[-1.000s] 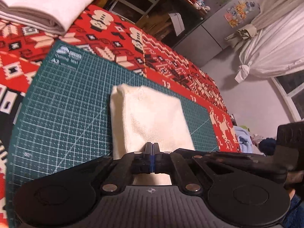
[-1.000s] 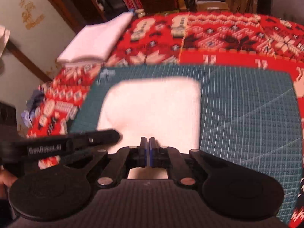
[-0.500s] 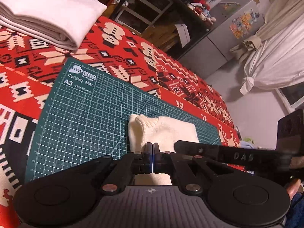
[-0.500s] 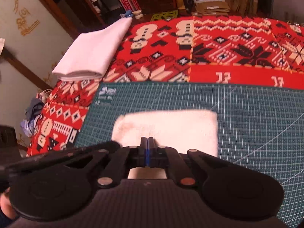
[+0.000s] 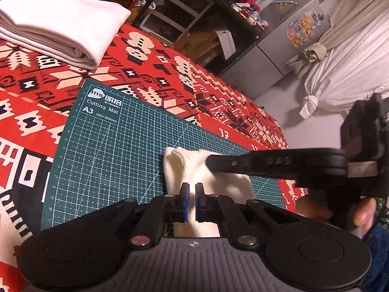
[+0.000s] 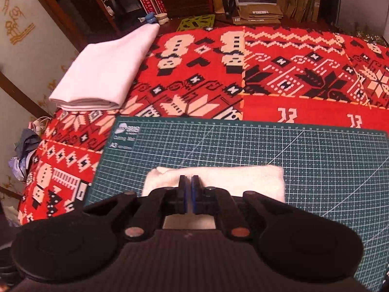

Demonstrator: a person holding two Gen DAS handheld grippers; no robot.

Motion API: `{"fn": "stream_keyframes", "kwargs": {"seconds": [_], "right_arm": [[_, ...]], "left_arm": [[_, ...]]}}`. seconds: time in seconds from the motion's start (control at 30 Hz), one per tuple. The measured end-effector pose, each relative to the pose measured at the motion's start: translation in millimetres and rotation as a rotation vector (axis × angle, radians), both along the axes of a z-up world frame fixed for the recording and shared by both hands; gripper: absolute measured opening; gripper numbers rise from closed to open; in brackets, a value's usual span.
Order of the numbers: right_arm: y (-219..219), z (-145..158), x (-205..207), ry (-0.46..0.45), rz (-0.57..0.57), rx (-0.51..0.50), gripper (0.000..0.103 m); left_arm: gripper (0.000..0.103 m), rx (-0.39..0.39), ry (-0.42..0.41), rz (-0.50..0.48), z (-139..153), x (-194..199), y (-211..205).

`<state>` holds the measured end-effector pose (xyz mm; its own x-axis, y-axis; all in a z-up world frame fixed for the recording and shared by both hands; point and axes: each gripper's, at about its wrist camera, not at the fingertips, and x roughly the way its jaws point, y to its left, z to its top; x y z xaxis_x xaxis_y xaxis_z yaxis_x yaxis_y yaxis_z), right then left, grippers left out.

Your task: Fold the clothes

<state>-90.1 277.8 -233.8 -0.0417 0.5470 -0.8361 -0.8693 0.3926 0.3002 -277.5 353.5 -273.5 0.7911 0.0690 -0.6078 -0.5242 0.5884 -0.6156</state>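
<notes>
Both tongs, left gripper [image 5: 192,192] slightly parted and right gripper [image 6: 188,186] nearly clenched, are hovering over the cream folded knit cloth [image 6: 243,177], its long axis lying crosswise directly ahead.

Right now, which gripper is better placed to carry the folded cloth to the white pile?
Probably the right gripper: its jaws look nearly closed on the cloth, while the left gripper shows a wider gap.

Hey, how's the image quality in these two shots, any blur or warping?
Left wrist view: warm dim light, fisheye bends the cutting mat edges; the right tongs crossing the cream cloth are motion-smeared. Right wrist view: mostly sharp; the folded white stack is slightly soft.
</notes>
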Motion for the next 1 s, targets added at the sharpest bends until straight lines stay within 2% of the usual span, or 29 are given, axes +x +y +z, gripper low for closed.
{"fn": "stream_keyframes", "kwargs": {"seconds": [0.13, 0.23, 0.33, 0.4, 0.57, 0.6, 0.63, 1.0], "right_arm": [[-5.1, 2.2, -10.4, 0.019, 0.024, -0.018, 0.007], [-3.0, 0.4, -15.9, -0.005, 0.024, -0.029, 0.007], [-0.9, -1.0, -21.1, -0.025, 0.024, -0.04, 0.008], [-2.2, 4.1, -16.7, 0.007, 0.017, -0.039, 0.007], [-4.8, 5.3, -15.3, 0.042, 0.008, -0.05, 0.004], [-4.9, 4.2, -17.6, 0.038, 0.013, -0.055, 0.004], [-5.5, 4.2, -20.3, 0.034, 0.019, -0.055, 0.004], [-31.9, 4.8, -50.7, 0.035, 0.096, -0.151, 0.004]], "left_arm": [[0.008, -0.021, -0.024, 0.005, -2.0, -7.3, 3.6], [0.014, -0.066, -0.044, 0.012, -8.9, -11.6, 9.7], [0.015, -0.124, -0.079, 0.006, -17.6, -12.8, 15.1], [0.017, -0.15, -0.092, -0.001, -22.0, -10.5, 16.8], [0.017, -0.147, -0.105, -0.001, -27.7, -5.9, 16.6], [0.014, -0.147, -0.107, 0.001, -28.7, -5.9, 16.9], [0.005, -0.154, -0.11, 0.006, -30.1, -6.7, 18.1], [0.007, -0.272, -0.11, -0.021, -34.0, -22.5, 20.9]]}}
